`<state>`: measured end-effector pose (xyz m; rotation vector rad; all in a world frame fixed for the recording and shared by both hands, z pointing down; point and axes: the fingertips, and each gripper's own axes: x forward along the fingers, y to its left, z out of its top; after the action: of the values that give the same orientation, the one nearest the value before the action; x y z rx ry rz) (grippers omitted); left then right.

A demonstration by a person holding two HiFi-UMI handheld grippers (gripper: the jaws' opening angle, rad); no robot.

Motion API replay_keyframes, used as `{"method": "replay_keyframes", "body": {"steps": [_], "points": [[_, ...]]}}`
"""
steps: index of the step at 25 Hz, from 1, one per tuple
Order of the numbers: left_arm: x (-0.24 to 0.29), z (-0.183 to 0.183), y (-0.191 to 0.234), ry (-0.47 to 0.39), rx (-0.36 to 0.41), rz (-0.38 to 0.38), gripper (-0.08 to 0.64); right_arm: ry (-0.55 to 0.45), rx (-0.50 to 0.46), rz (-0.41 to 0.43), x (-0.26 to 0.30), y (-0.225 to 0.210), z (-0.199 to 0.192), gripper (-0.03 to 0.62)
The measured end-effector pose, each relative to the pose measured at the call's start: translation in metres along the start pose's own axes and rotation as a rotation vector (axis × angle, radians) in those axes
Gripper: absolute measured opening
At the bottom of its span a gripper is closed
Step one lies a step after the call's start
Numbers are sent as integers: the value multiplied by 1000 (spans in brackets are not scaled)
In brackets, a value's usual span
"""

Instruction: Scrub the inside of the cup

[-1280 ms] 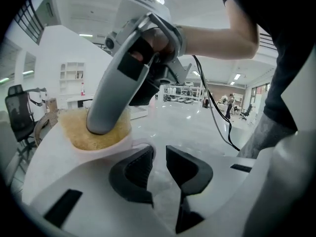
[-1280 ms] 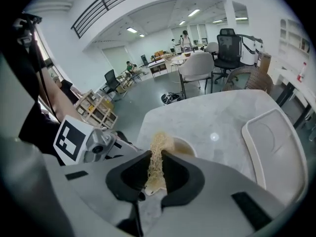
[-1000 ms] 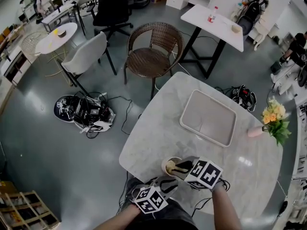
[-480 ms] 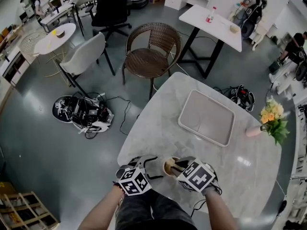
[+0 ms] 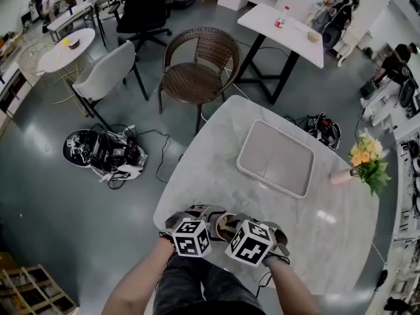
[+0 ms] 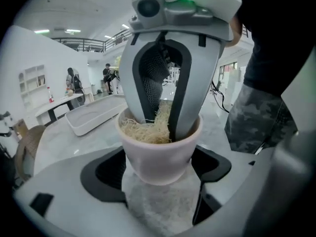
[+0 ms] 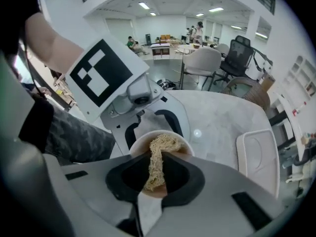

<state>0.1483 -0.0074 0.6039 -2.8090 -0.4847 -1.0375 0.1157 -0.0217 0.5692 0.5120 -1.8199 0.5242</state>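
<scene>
Two grippers close in on the cup [image 5: 221,226], which stands at the near edge of the table [image 5: 216,163], well short of the tray [image 5: 274,158]. The left gripper [image 6: 159,172] straddles it low down. Its jaws have just been opening and now stand wide, pads off the wall, probably ready to steady it. The right gripper [image 7: 154,174] points steeply down, jaws pinched on a scrubber [image 7: 159,149] pushed inside, so the fibres can rub the inner wall. The cup is smooth, pale and tapered, the scrubber a straw-coloured tangle of wiry strands, the tabletop veined like marble.
</scene>
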Motion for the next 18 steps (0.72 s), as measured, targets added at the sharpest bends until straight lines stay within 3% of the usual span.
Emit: {"method": "replay_keyframes", "body": {"steps": [4,9,13,18], "points": [[-5,-4,7,-11,-50,101,420,-85,-15,28,-12,3,10,63],[-12,-10,13,3,-193,298,419,-200,119,63,-33,-2,19,63],[-15,-14,11,13,-313,430,419,-147,215,16,-31,-10,16,63],[-24,-17,7,37,-402,547,416,-62,172,-8,-12,-5,19,63]]}}
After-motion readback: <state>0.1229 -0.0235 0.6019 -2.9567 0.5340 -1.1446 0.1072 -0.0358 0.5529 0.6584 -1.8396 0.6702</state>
